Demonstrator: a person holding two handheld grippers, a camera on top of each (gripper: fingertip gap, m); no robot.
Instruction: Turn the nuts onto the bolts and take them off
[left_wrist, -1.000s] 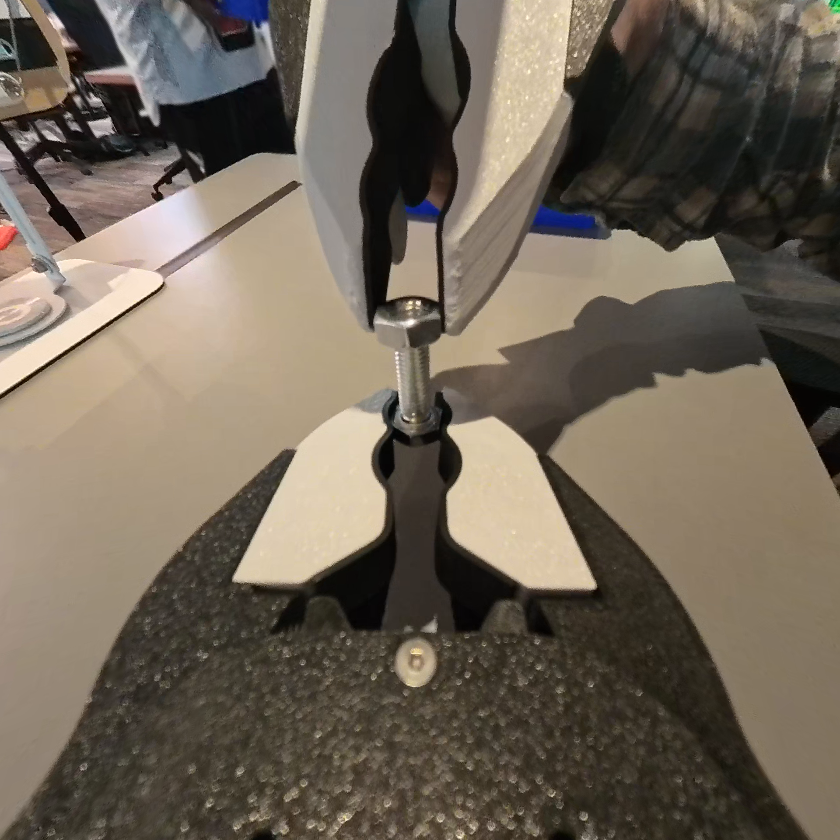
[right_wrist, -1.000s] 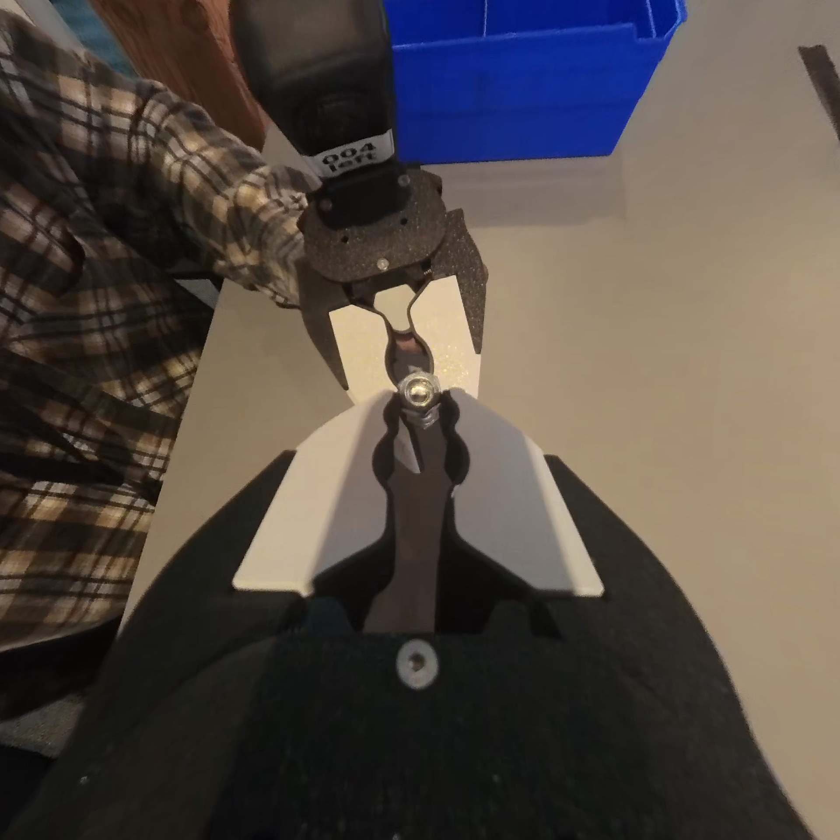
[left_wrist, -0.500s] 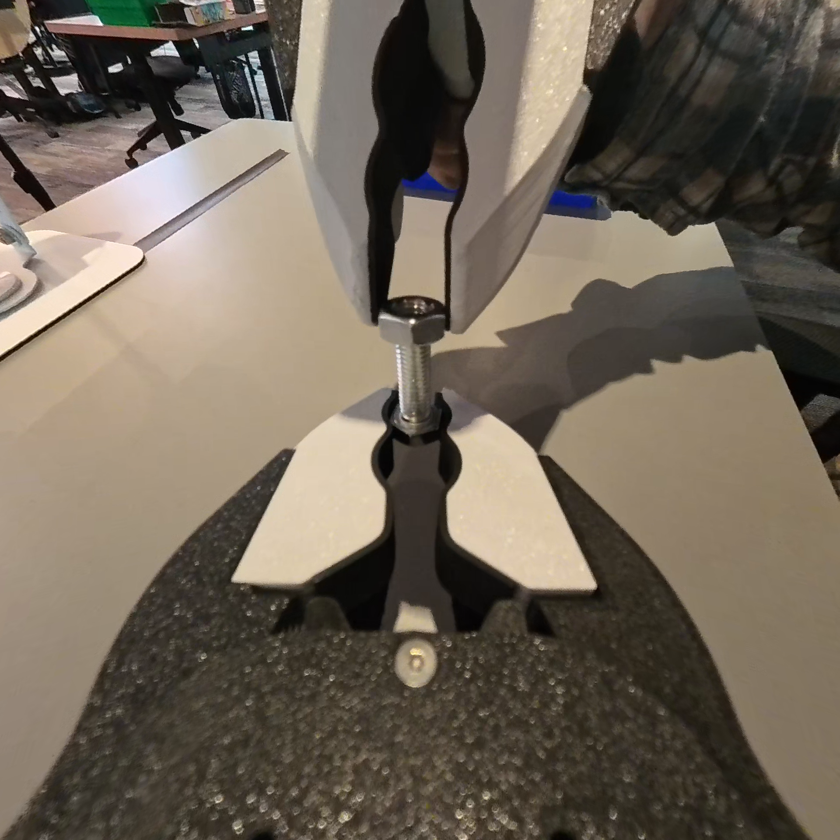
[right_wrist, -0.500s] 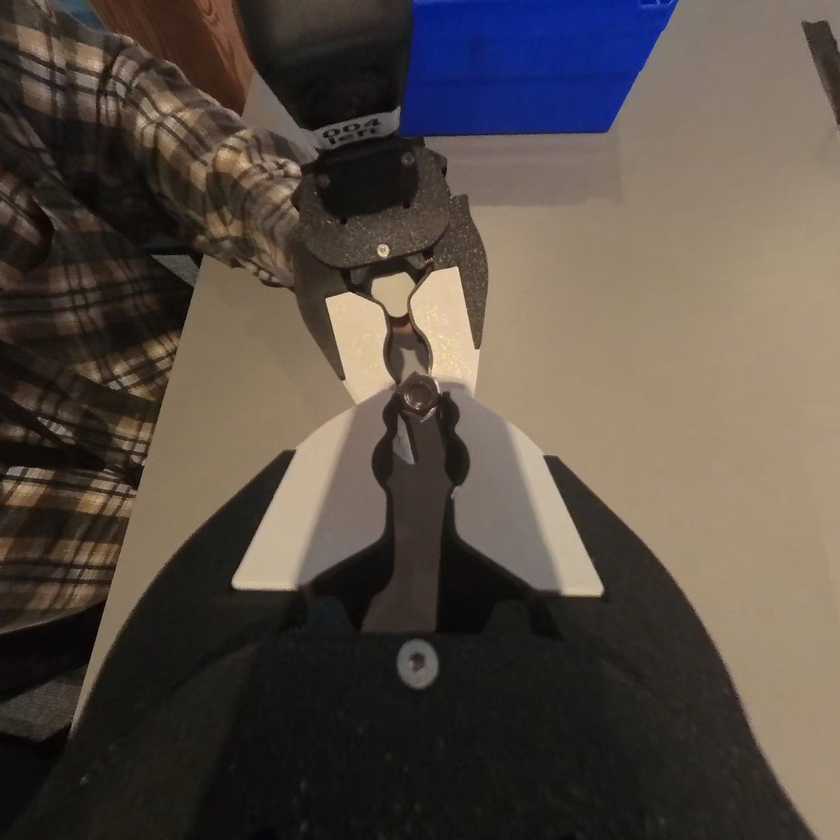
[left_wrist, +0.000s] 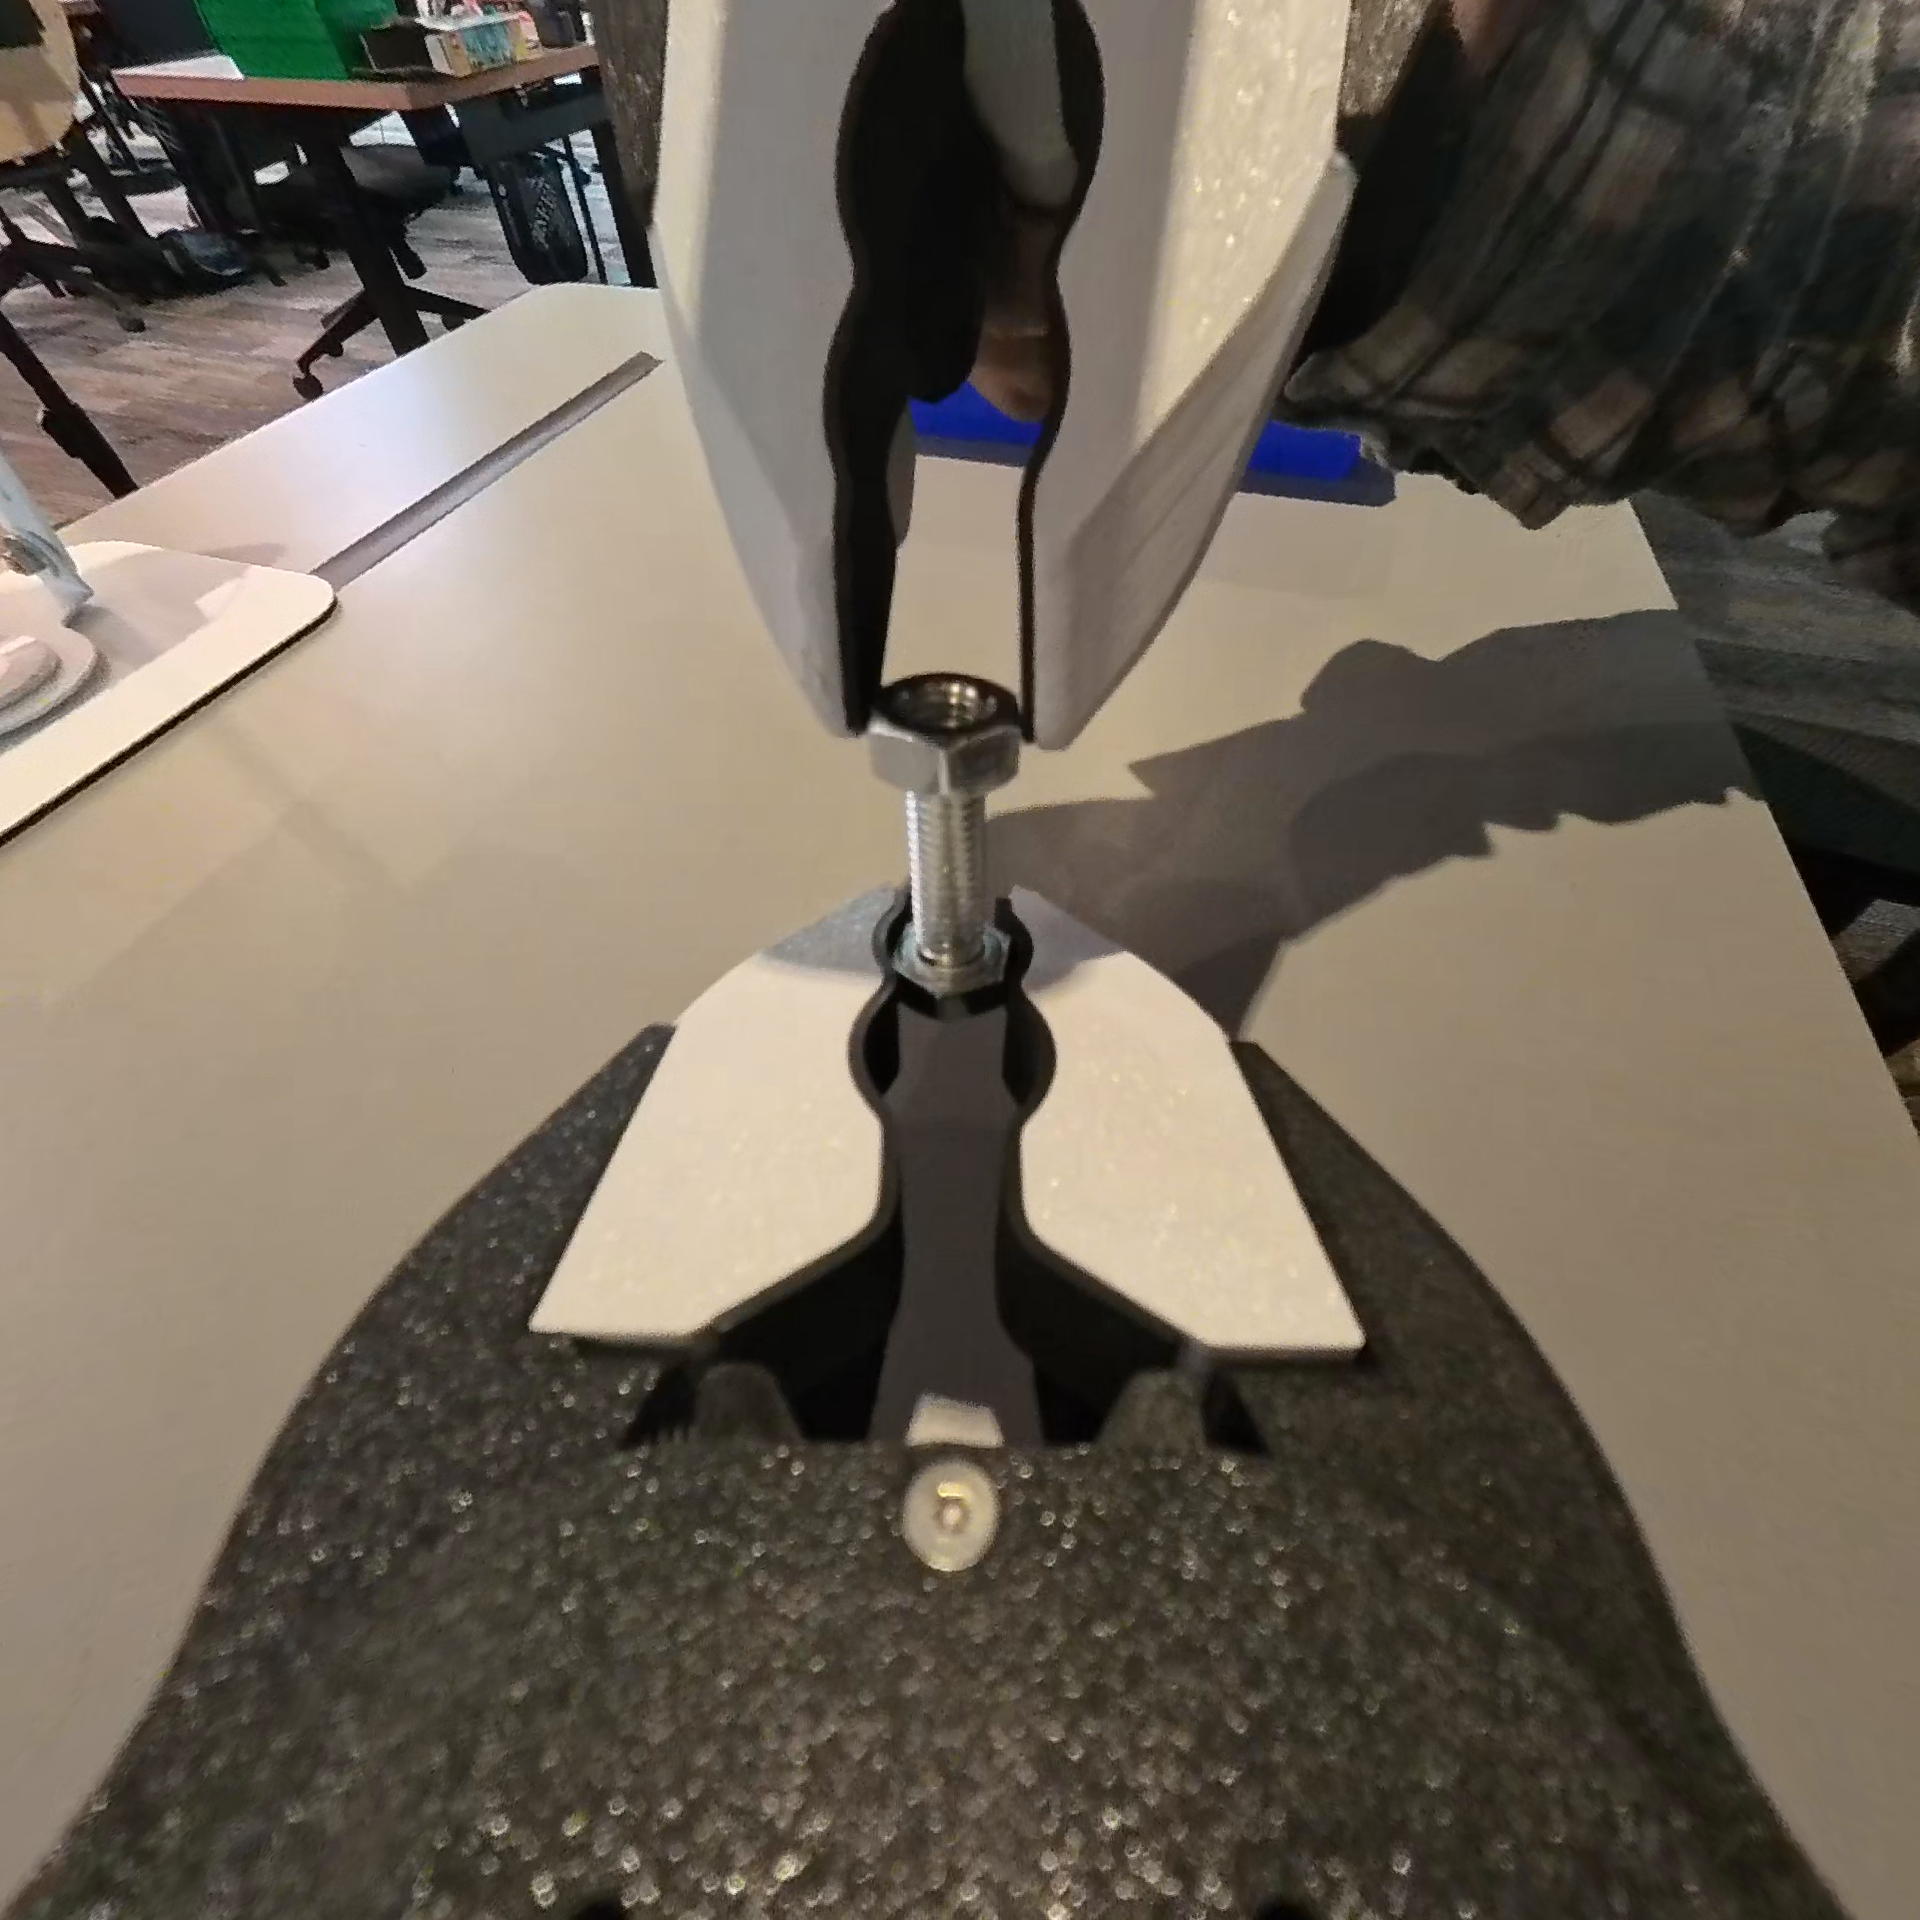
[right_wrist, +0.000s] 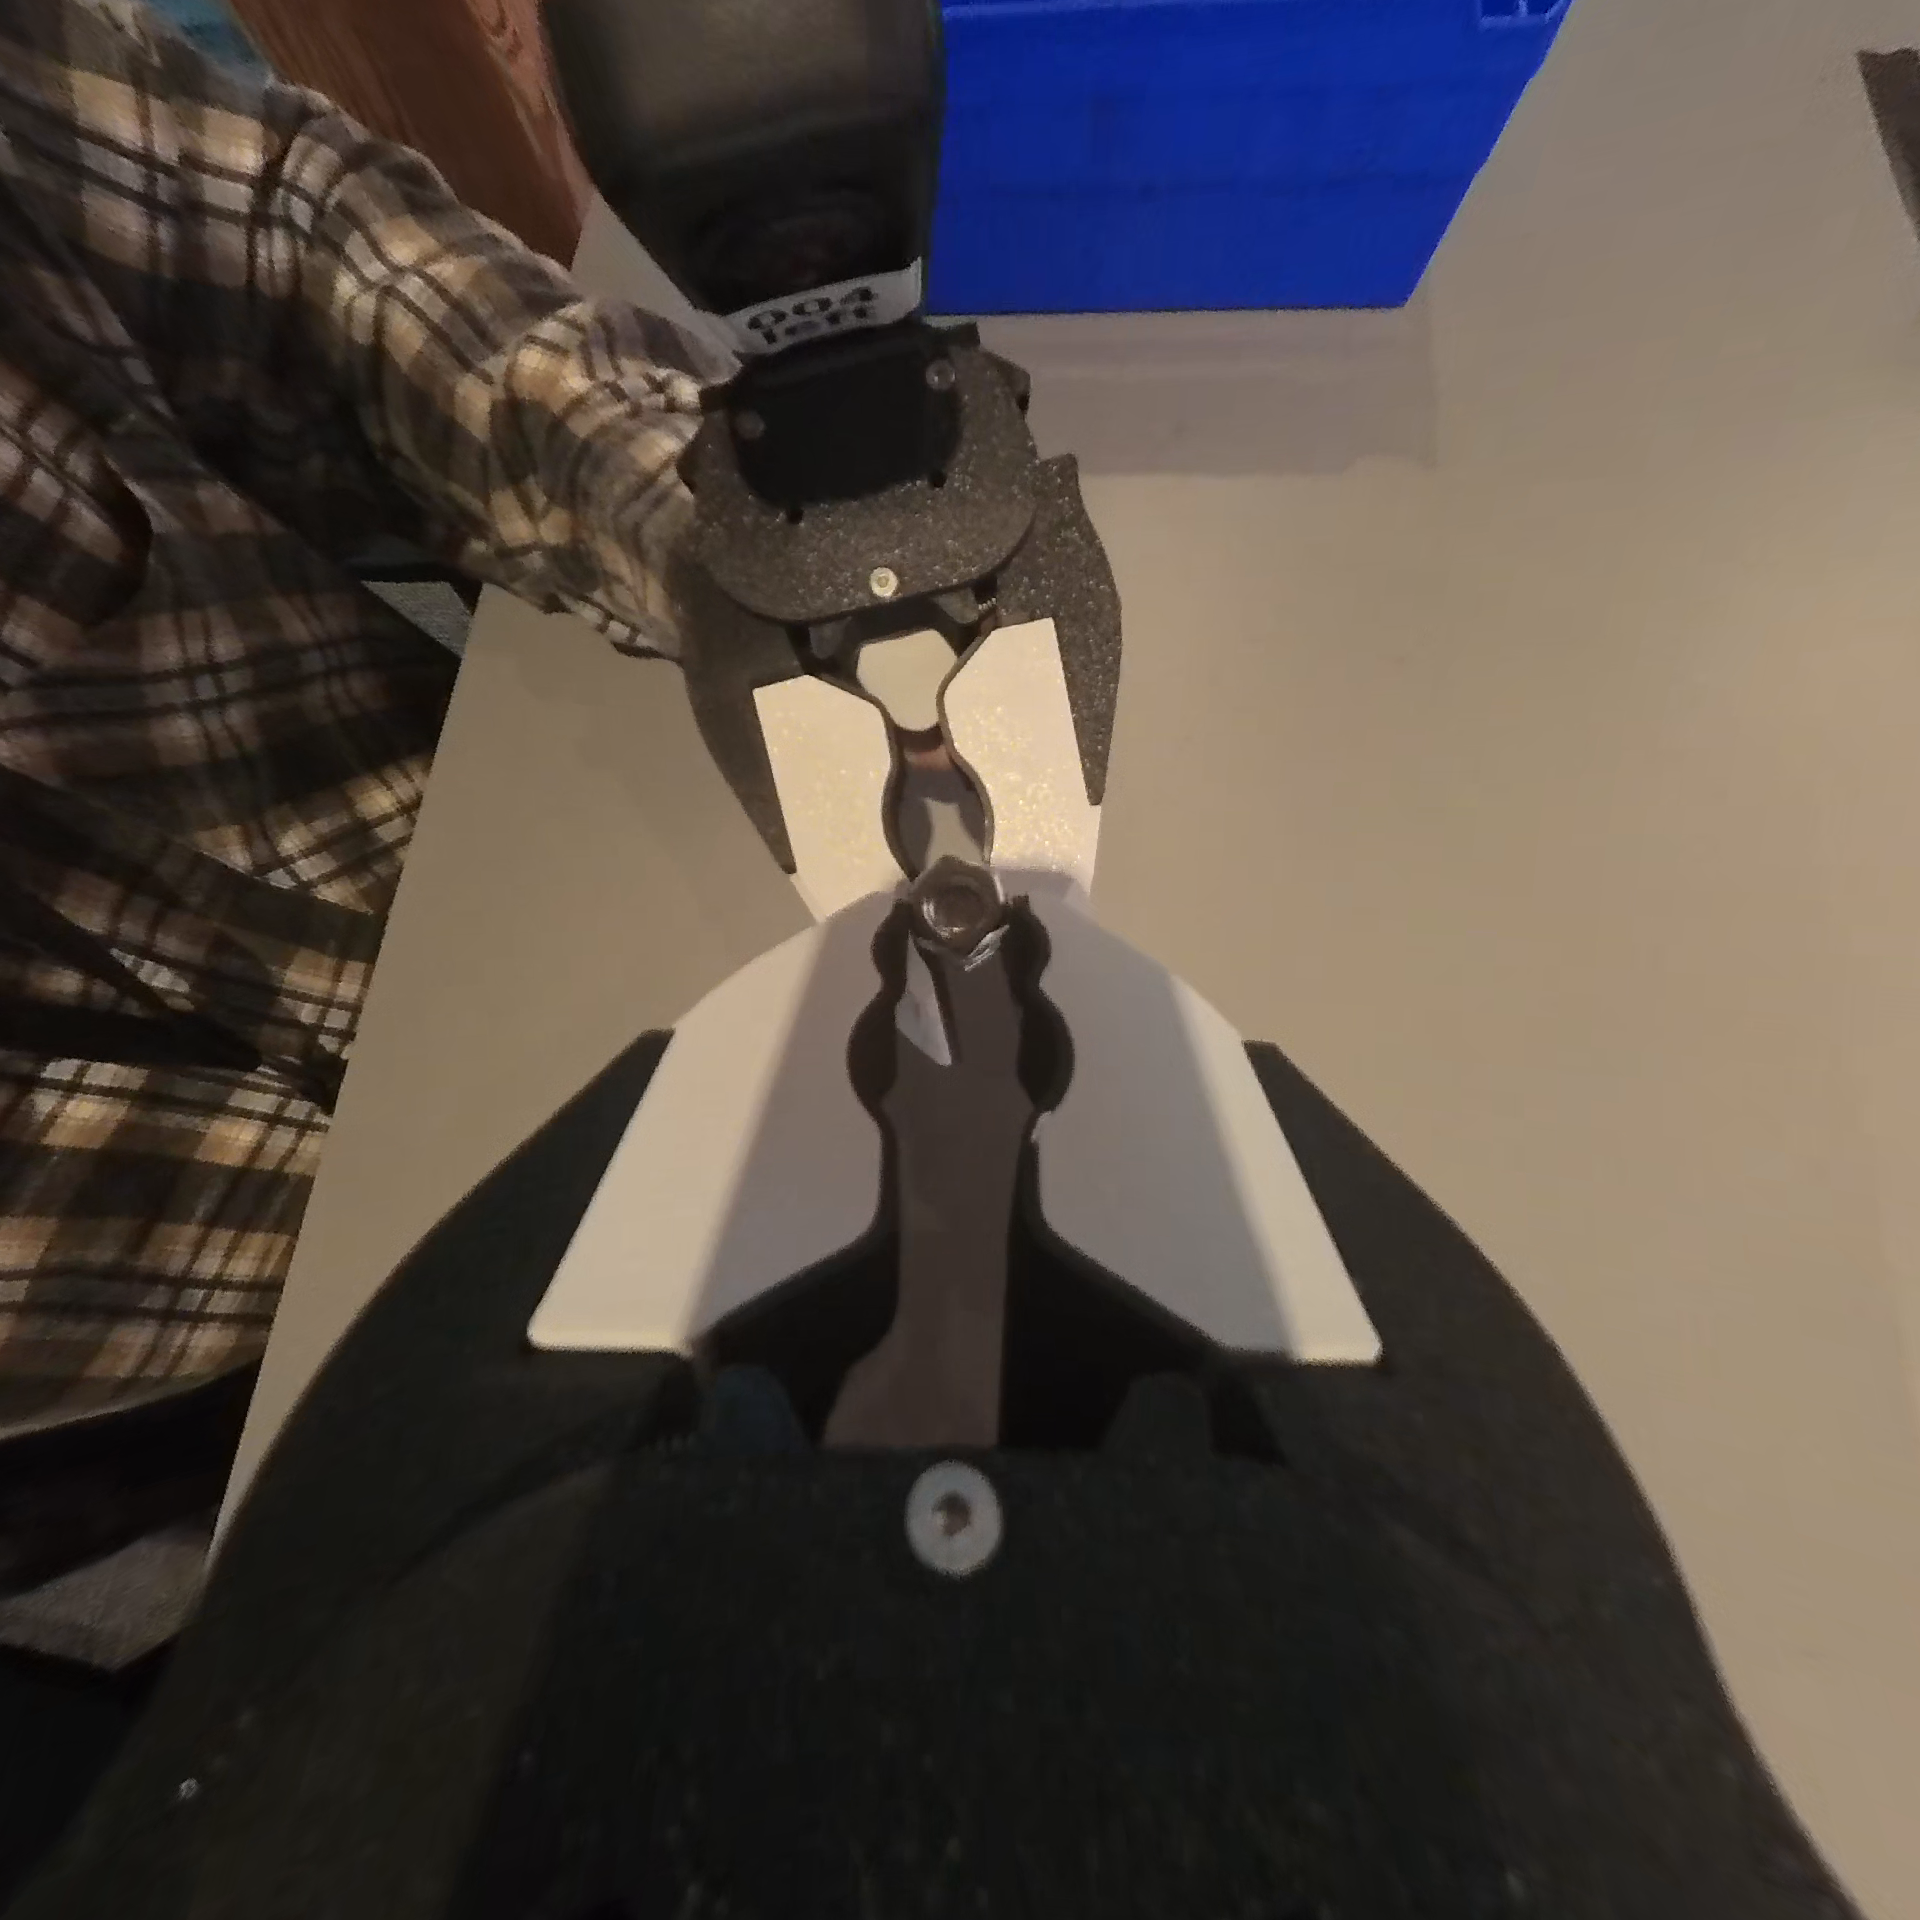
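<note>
A silver bolt (left_wrist: 943, 883) stands upright above the beige table (left_wrist: 416, 831). My left gripper (left_wrist: 951, 964) is shut on its head at the lower end. A silver hex nut (left_wrist: 943, 740) sits at the top of the thread, and its hole looks hollow from above. My right gripper (left_wrist: 943, 717) comes down from above and is shut on the nut. In the right wrist view my right gripper (right_wrist: 954, 928) pinches the nut (right_wrist: 948, 914), which I see end-on. The left gripper (right_wrist: 940, 868) lies just beyond it. The bolt's shaft is hidden there.
A blue bin (right_wrist: 1195, 156) stands at the table's far side. A white mat (left_wrist: 156, 665) lies at the left. A plaid sleeve (right_wrist: 260, 520) holds the left gripper. The table edge (left_wrist: 1766, 883) runs along the right. Office tables and chairs (left_wrist: 364, 208) stand behind. The grippers' ends are close to 5 cm from one another.
The nut's top looked filled by the bolt end before and now shows an open hole. Both grippers keep their hold. The left gripper has turned a little in the right wrist view.
</note>
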